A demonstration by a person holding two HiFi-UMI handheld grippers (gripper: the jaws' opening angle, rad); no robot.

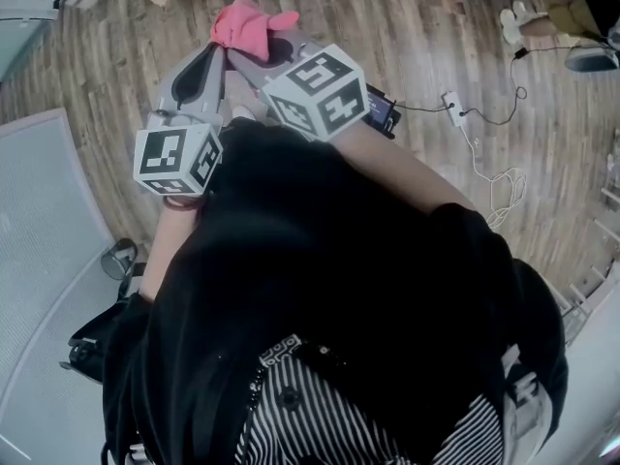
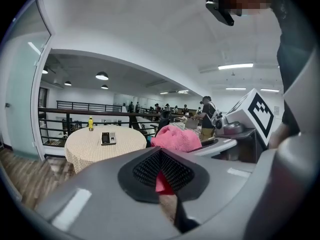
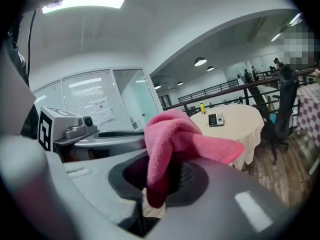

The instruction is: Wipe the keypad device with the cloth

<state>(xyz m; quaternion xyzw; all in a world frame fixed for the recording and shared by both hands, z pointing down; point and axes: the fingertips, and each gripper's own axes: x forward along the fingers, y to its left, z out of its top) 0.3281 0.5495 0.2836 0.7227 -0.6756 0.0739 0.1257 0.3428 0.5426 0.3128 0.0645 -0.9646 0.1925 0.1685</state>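
**CLOTH IN THE CLAWS, KEYPAD DEVICE FAR AHEAD ON THE TABLE**

**Claw state.** My right claw (image 3: pixel 167 176) is clamped on the pink terry cloth (image 3: pixel 172 134). The bulk of the cloth bunches over the jaw tips, and a darker tail hangs back between the pads. My left claw (image 2: pixel 161 160) has its jaws pressed together. A narrow pink strip sits in the slit below the pads, and I read it as a corner of the same cloth pinched there. In the head view both claws are raised side by side in front of my chest, tips near each other, with the cloth at their far end.

**Target position.** The flat, rectangular, dark-and-grey keypad device (image 2: pixel 108 138) lies on the round table under a cream patterned tablecloth (image 2: pixel 90 154). It is far ahead and well apart from both claws.
- From the left claw it lies left of the jaw line.
- From the right claw it lies right of the jaw line.
- Its long axis runs left to right across both gripper views, with the dark part at left and the lighter part at right.

Neither claw is clearly nearer. I judge the right claw to be the working one, since it carries most of the cloth. No wiping contact is possible before I close on the table.

**Containers.** The only one in view is a small yellow bottle (image 2: pixel 90 123). It stands upright on the table, left of the device and farther off, apart from it. I cannot tell its contents.
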